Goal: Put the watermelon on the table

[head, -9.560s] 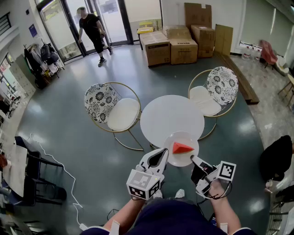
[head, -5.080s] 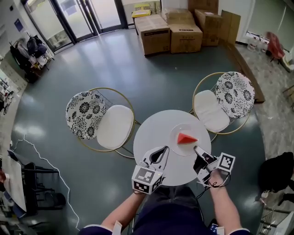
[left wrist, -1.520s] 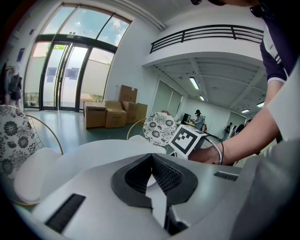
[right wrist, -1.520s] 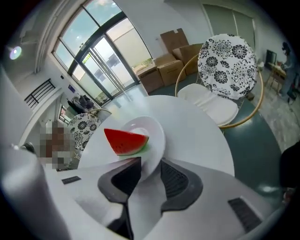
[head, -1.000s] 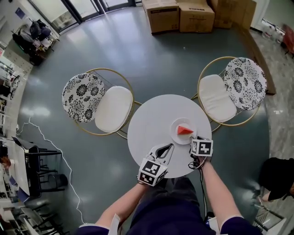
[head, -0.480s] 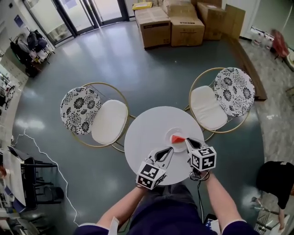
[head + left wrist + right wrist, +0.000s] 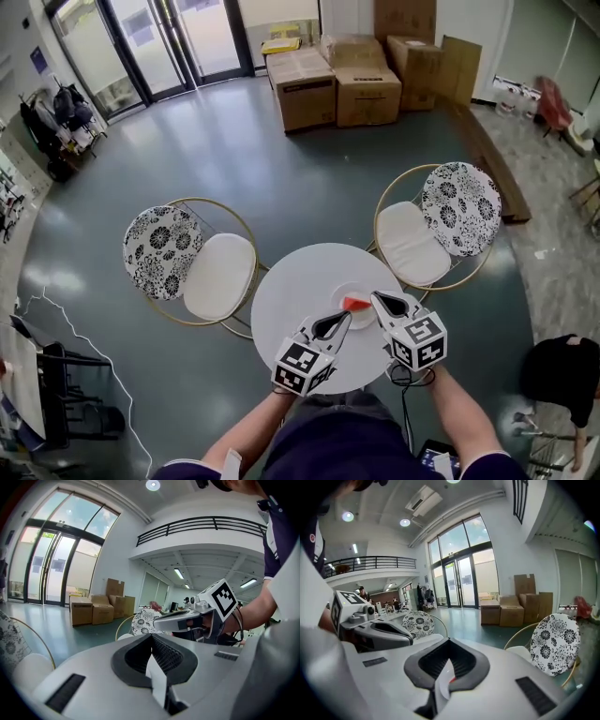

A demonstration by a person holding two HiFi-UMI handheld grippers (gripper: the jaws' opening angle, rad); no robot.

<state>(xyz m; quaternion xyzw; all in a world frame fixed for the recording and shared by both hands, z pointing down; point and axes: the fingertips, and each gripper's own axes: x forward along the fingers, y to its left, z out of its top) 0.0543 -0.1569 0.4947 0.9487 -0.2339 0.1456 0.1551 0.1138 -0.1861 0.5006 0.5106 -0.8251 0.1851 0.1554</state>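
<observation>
A red watermelon wedge [image 7: 355,303] lies on a white plate [image 7: 349,288], which stands on the round white table [image 7: 298,286]. My right gripper [image 7: 377,297] hovers above the plate's right edge, lifted towards the head camera. It is shut with nothing in it; a red sliver of the watermelon [image 7: 452,679] shows below its jaws. My left gripper [image 7: 345,318] is held above the table's near part, left of the plate, also shut and empty. The left gripper view shows the right gripper [image 7: 183,620] close by; the right gripper view shows the left gripper [image 7: 377,633].
Two gold-framed chairs flank the table, a left chair [image 7: 192,261] and a right chair [image 7: 433,220]. Cardboard boxes [image 7: 339,80] stand at the back by the glass doors [image 7: 159,42]. A person [image 7: 555,370] is at the right edge. A cable [image 7: 66,347] runs over the floor at the left.
Both grippers have risen off the table, the right one much more, away from the plate's edge. The plate with the watermelon has stayed on the table.
</observation>
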